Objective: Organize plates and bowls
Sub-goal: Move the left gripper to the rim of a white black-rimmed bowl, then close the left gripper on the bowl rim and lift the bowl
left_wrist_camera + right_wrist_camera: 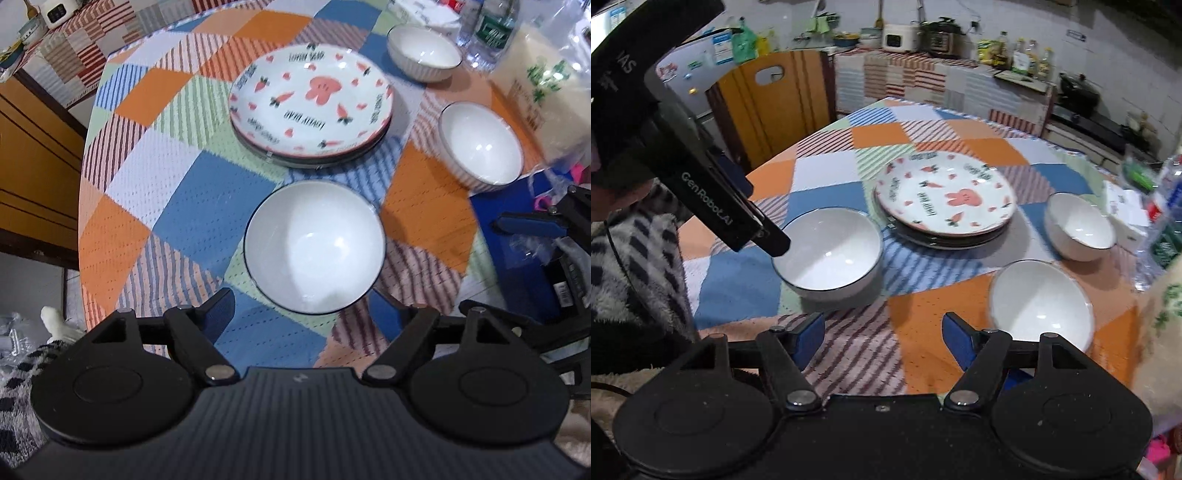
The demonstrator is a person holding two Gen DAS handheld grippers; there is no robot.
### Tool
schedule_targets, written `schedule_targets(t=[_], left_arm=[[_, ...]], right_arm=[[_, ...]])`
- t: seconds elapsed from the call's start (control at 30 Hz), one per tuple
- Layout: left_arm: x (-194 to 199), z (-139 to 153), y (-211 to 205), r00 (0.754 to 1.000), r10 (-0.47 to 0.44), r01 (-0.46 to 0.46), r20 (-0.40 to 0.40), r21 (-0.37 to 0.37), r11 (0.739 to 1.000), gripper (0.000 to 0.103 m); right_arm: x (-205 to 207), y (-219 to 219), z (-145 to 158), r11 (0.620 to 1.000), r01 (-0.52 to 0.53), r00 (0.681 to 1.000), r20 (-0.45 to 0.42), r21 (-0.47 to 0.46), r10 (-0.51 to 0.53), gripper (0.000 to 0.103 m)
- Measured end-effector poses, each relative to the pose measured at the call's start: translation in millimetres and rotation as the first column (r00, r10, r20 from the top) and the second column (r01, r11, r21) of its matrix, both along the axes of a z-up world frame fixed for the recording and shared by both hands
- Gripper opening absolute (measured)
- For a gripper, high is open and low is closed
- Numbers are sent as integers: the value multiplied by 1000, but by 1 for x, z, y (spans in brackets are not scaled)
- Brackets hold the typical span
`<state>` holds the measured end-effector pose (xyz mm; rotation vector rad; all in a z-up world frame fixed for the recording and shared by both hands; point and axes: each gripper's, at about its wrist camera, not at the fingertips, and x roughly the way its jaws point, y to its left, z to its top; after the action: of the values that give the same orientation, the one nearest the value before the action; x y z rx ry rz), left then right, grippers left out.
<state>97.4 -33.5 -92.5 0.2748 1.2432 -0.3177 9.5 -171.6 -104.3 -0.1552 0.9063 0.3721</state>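
- Hovering our left gripper [301, 312] over the near bowl [314, 246], fingers spread wide on either side, not clamped.
- Our right gripper [882, 341] is spread too, holding nothing, just beside a second bowl [1041, 304].
- Third bowl [1079, 226] sits beyond it; plate stack [945, 197] mid-table on the patchwork cloth [827, 177].

This is a kitchen in a home. A round table [827, 173] wears a bright patchwork cloth. Behind it a wooden chair [775, 107] stands near a fridge [701, 70] with notes stuck on it. A long counter [923, 79] holds a rice cooker [900, 37], a pressure cooker [942, 37] and oil bottles [1030, 55]. A dark pot [1078, 90] sits on the stove.
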Motion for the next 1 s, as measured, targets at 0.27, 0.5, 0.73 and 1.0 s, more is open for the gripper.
schedule_targets(t=[0.27, 0.5, 0.73, 1.0], left_arm=[[14, -27, 19, 997, 56, -57, -52, -19, 998, 79], [31, -49, 36, 990, 125, -127, -63, -40, 991, 79], [43, -76, 47, 982, 167, -177, -86, -133, 975, 67], [45, -94, 35, 978, 175, -191, -115, -140, 972, 20]], right_arm=[[22, 21, -41, 998, -57, 992, -111, 11, 58, 75], [41, 45, -60, 993, -114, 984, -133, 16, 115, 76], [55, 63, -81, 989, -134, 987, -101, -56, 128, 76], [70, 70, -93, 990, -143, 987, -72, -10, 142, 78]])
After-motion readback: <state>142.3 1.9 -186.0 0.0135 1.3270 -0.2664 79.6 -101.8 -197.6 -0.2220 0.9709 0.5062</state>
